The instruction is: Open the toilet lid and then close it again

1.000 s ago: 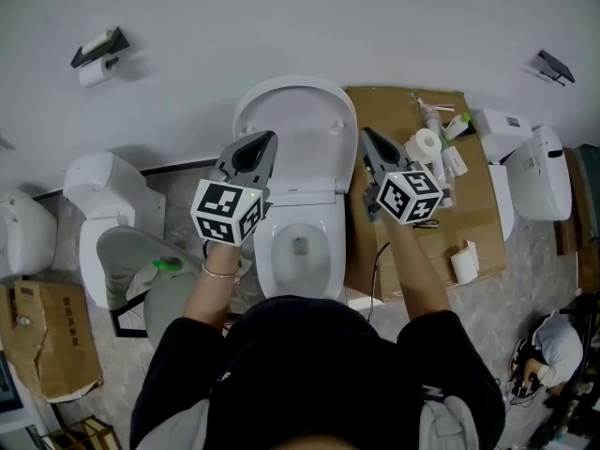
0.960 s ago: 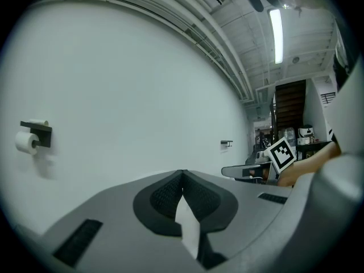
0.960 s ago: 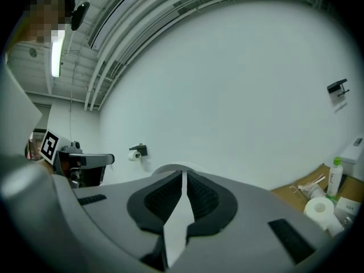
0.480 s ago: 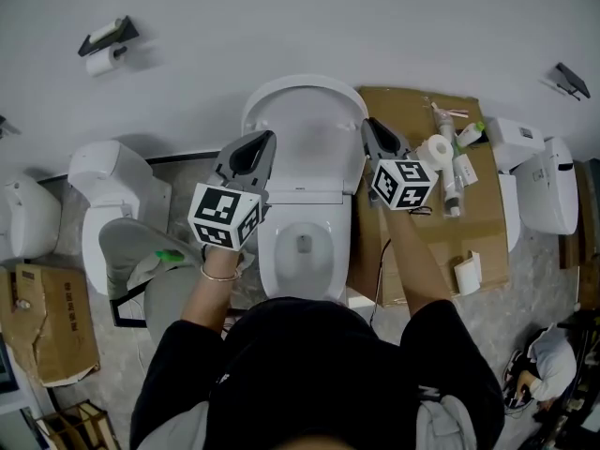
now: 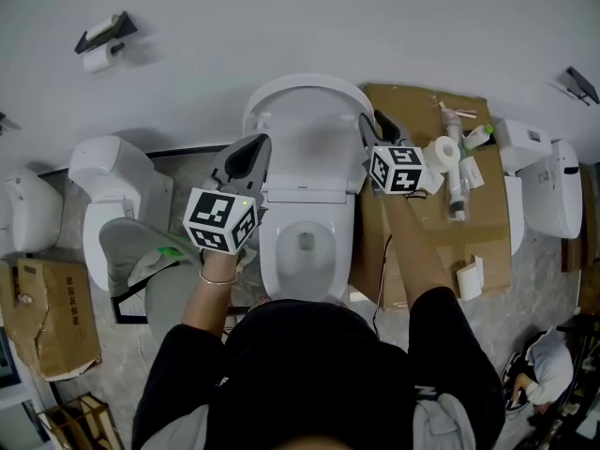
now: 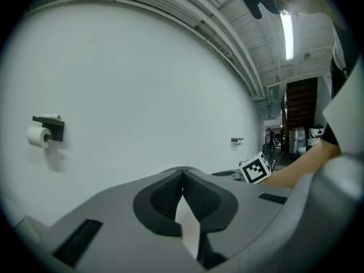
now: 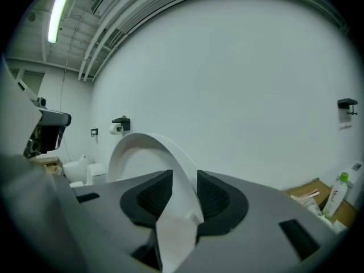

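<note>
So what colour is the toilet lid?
The toilet lid is white; the head view shows it best.

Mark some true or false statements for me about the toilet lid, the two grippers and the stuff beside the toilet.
1. The toilet lid stands raised and the bowl is uncovered. True.
2. The right gripper has the lid's edge between its jaws. True.
3. The left gripper has its jaws spread wide. False: its jaws meet at the tips, with nothing gripped.
4. The cardboard sheet with bottles lies on the person's left of the toilet. False: it lies on the right side, next to the right gripper.
</note>
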{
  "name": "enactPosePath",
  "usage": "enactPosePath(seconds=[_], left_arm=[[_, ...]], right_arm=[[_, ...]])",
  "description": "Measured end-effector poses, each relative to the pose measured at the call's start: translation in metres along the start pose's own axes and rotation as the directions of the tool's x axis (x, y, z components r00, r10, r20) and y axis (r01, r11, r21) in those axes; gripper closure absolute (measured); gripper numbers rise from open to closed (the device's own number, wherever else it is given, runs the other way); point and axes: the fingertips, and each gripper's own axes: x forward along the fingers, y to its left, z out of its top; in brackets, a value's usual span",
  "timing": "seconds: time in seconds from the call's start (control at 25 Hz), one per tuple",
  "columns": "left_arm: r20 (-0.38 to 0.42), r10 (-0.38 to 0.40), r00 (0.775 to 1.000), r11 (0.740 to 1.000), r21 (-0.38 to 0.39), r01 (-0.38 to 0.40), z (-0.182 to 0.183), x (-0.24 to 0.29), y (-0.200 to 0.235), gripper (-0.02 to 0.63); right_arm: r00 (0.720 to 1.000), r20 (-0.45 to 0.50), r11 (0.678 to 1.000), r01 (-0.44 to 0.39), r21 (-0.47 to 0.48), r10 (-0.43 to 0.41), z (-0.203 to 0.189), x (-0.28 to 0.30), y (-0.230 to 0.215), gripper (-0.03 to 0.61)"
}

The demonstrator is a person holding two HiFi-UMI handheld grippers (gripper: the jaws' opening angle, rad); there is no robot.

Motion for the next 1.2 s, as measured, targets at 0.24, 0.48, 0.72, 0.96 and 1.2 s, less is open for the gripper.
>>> enactPosePath(seconds=[0.24,0.48,0.72,0.96,1.2], left_arm=[[-0.007,0.023,1.000,0.999,-0.022,-0.023,-0.004,0.001,0.012,0.609],[-0.014,0.029,0.999,0.999,-0.033,-0.029,-0.007,0.002,0.015,0.609],[-0.014,0.034,0.999,0.999,-0.034,-0.035,-0.007,-0.002,0.017,0.609],[-0.011,0.035,0.999,0.999,-0.040,-0.035,-0.007,-0.007,0.016,0.609],[-0.015,0.027,1.000,0.999,-0.041,-0.028,-0.009,-0.010,0.014,0.609]], right_arm=[[0.996,-0.074,0.999,0.044,-0.002,-0.044,-0.010,0.015,-0.013,0.457],[0.994,-0.100,0.997,0.050,0.051,-0.044,-0.013,0.022,-0.015,0.459],[0.991,-0.116,0.997,0.074,0.029,-0.070,-0.014,0.022,-0.016,0.480],[0.990,-0.125,0.996,0.076,0.050,-0.069,-0.016,0.018,-0.015,0.489],[0.990,-0.119,0.995,0.079,0.065,-0.071,-0.016,0.010,-0.011,0.489]])
